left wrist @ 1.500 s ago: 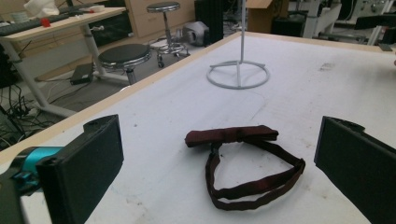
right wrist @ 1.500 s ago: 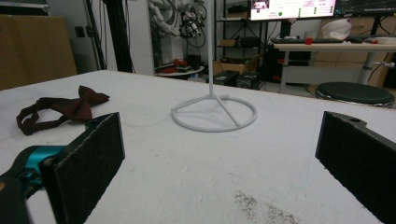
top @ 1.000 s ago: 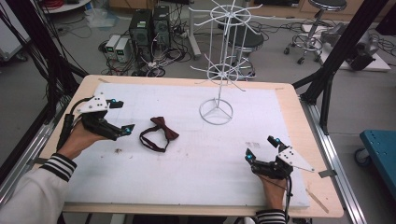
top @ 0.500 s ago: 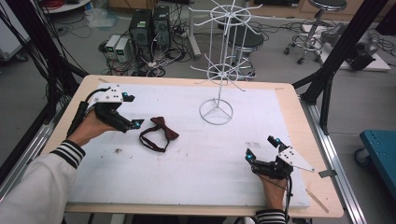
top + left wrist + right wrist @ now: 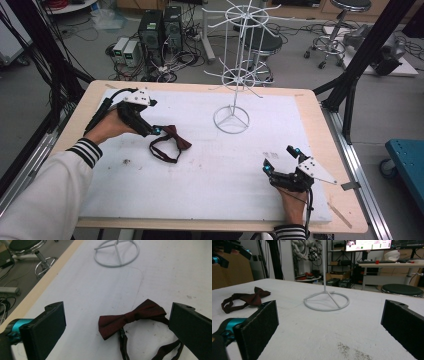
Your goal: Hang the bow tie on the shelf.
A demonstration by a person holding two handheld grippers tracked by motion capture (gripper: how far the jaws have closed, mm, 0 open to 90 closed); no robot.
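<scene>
My left hand-held gripper (image 5: pixel 117 327) spread wide, straddling maroon bow tie (image 5: pixel 130 318) flat on table (image 5: pixel 210 170). My right hand-held gripper (image 5: pixel 281 160) released, resting apart near table edge.

Even, bright indoor light; soft shadows, slightly blurred near fingers (image 5: pixel 47 332).

The bow tie (image 5: pixel 170 141) is dark maroon, with a knotted bow (image 5: pixel 131 317) and a thin strap (image 5: pixel 161 151) of the same colour that curls into a loop on the near side of the bow. It lies flat on the white table cover, left of centre, well apart from the wire stand's ring base, with the bow on the far right end and the strap loop trailing toward the person. A small dark fitting, perhaps a clasp, sits where the strap meets the bow, though it is too small to make out.
</scene>
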